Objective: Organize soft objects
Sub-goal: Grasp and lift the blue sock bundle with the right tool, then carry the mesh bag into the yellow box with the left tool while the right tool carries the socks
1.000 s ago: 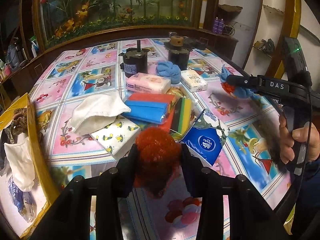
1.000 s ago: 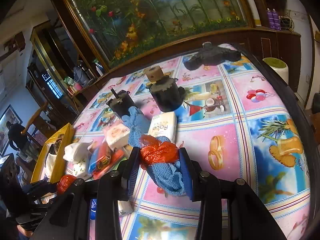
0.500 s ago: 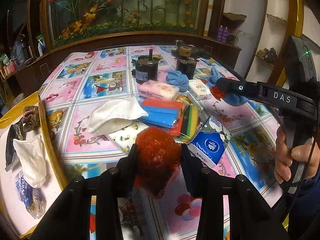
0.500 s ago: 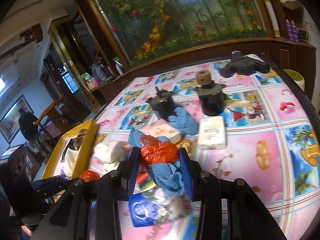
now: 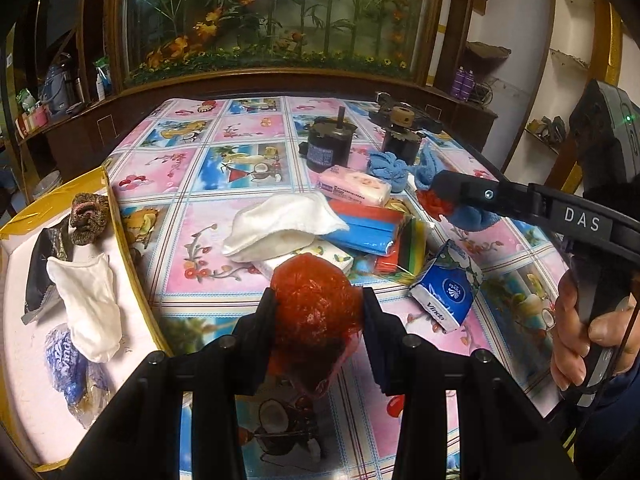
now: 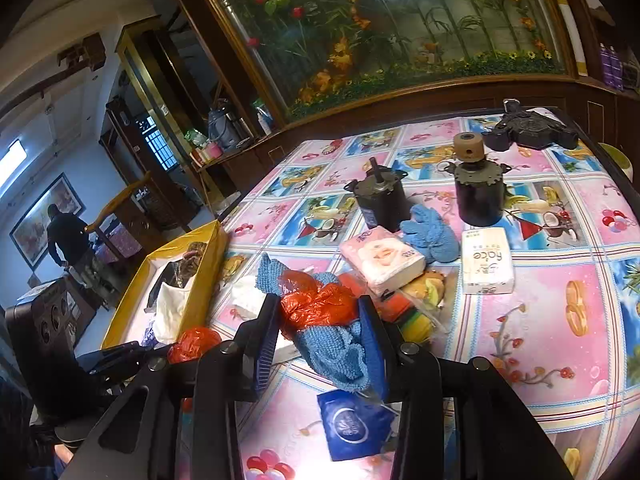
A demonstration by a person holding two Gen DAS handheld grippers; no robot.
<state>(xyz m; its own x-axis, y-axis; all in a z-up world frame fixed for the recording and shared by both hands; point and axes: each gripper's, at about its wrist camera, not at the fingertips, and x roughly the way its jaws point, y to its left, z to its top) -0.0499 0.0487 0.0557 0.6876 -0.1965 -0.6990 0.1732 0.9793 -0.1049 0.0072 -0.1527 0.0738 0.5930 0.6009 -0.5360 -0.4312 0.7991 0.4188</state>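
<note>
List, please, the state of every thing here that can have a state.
Left gripper: shut on red mesh ball.
Right gripper: shut on blue knitted cloth with red plastic bag.
Yellow box: open, partly filled.
White cloth: crumpled on table.

1. We count two red crinkled plastic balls: one (image 5: pixel 316 300) in the left view, and a second (image 6: pixel 316 306) bundled with a blue knitted cloth (image 6: pixel 340 354).
2. Two more blue knitted pieces lie on the table: one (image 6: pixel 432 236) is clear, the other hidden.
3. Two black cylindrical motors (image 6: pixel 380 202) (image 6: pixel 480 196).
4. Three wrapped tissue packs on the table: pink (image 6: pixel 384 258), white (image 6: pixel 487 262), blue (image 5: pixel 446 292).
5. One yellow-rimmed box (image 5: pixel 116 216), holding one white cloth (image 5: pixel 88 308).
6. One white folded cloth (image 5: pixel 280 226) on the table.
</note>
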